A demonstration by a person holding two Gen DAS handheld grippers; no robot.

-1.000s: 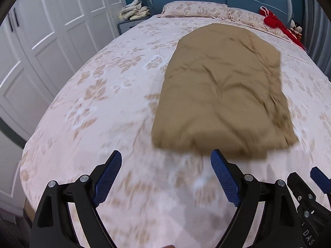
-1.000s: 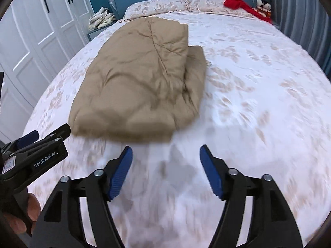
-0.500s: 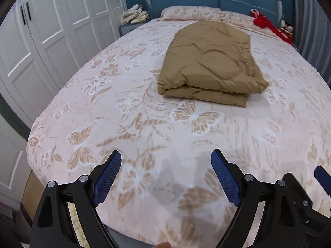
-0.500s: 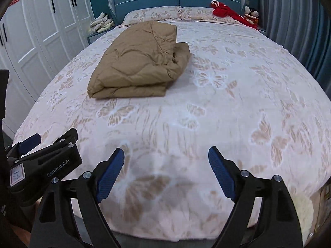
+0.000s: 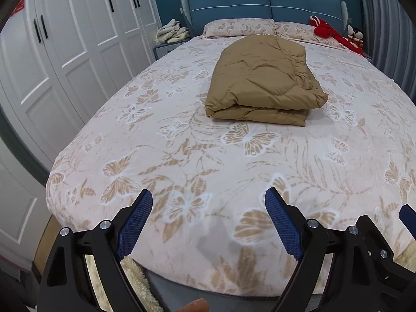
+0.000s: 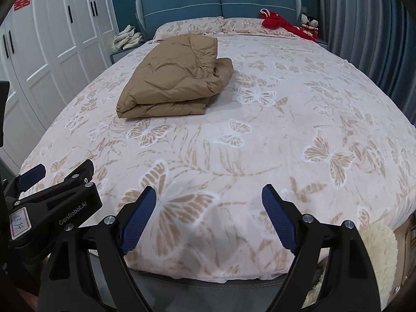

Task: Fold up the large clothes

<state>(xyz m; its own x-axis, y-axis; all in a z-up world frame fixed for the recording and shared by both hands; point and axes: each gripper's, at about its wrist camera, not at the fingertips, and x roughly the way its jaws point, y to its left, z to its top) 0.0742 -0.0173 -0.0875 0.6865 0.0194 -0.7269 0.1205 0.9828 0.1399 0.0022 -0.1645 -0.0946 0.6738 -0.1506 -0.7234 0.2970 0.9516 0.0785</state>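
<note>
A tan quilted garment (image 5: 262,83) (image 6: 174,83) lies folded into a thick bundle on the far half of the bed (image 5: 182,156) (image 6: 286,130), well beyond both grippers. My left gripper (image 5: 209,223) hangs over the foot edge of the bed, wide open with nothing between its blue pads. My right gripper (image 6: 209,218) is beside it over the same edge, also wide open and empty. The left gripper's body (image 6: 52,205) shows at the left of the right wrist view.
White wardrobe doors (image 5: 65,52) line the left side. A blue headboard (image 5: 260,2), pillows (image 5: 239,27), a red cloth (image 5: 330,30) and small dolls (image 6: 309,23) sit at the far end. A nightstand holds pale folded items (image 5: 173,32). A fluffy rug (image 6: 379,260) lies below the bed's foot.
Both grippers have pulled back from the folded garment to the foot of the bed. The garment now looks much farther away. The right jaws stand a little wider than a second ago.
</note>
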